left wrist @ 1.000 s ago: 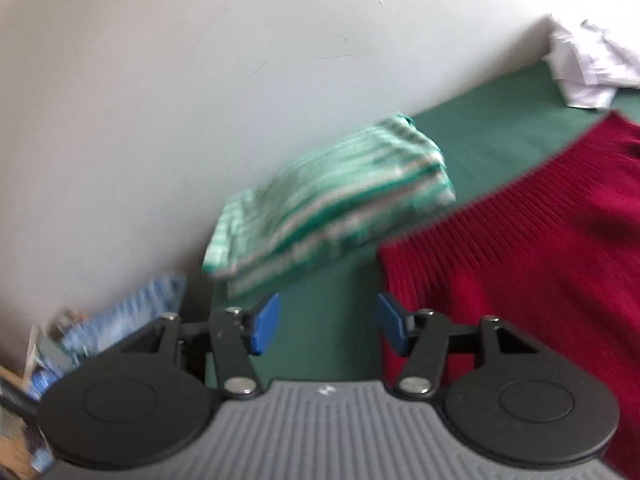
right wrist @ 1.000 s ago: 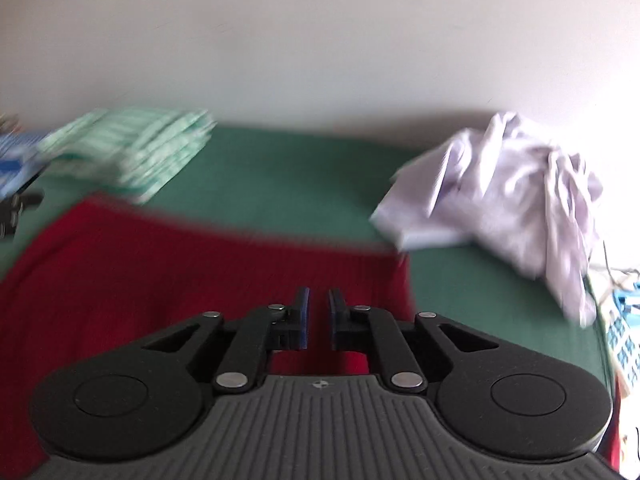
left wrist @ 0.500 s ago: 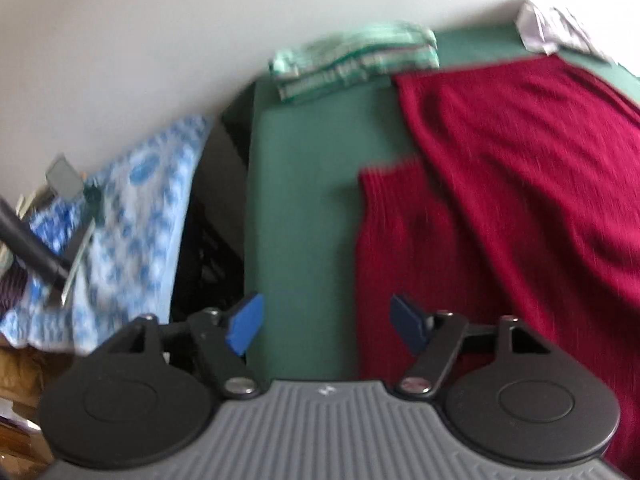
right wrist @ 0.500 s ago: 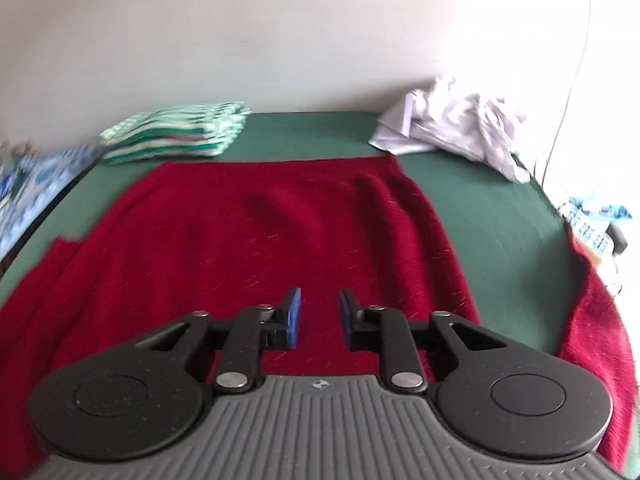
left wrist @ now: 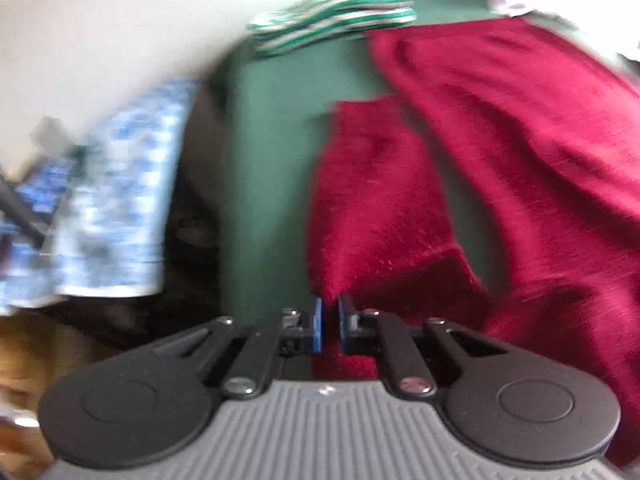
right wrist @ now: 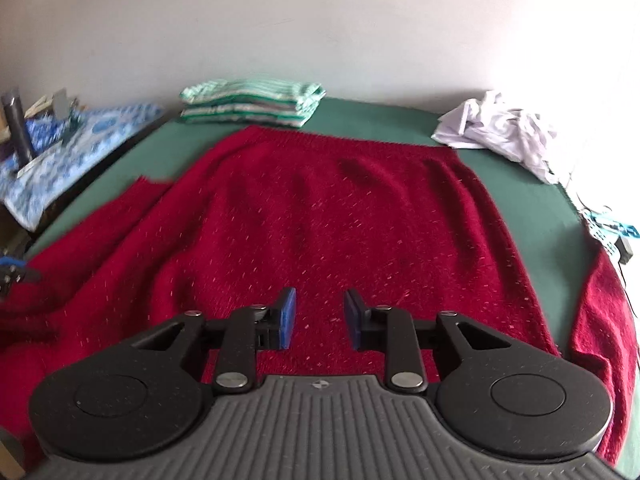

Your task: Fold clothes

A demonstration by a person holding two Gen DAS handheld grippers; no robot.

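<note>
A dark red knit sweater lies spread flat on the green bed surface. Its left sleeve runs towards my left gripper, whose jaws are closing, and the sleeve's near edge is pinched between the blue pads. The picture there is blurred. Part of that gripper shows at the left edge of the right wrist view. My right gripper hovers over the sweater's near body, its jaws opening with nothing between them. The right sleeve drapes over the bed's right edge.
A folded green-and-white striped stack sits at the far edge by the wall. A crumpled white garment lies at the far right. A blue patterned cloth with small items covers a lower surface past the bed's left edge.
My left gripper drew back from the striped stack along the sleeve and went from wide open to closed on the sleeve's edge. My right gripper pulled back over the sweater and its jaws parted.
</note>
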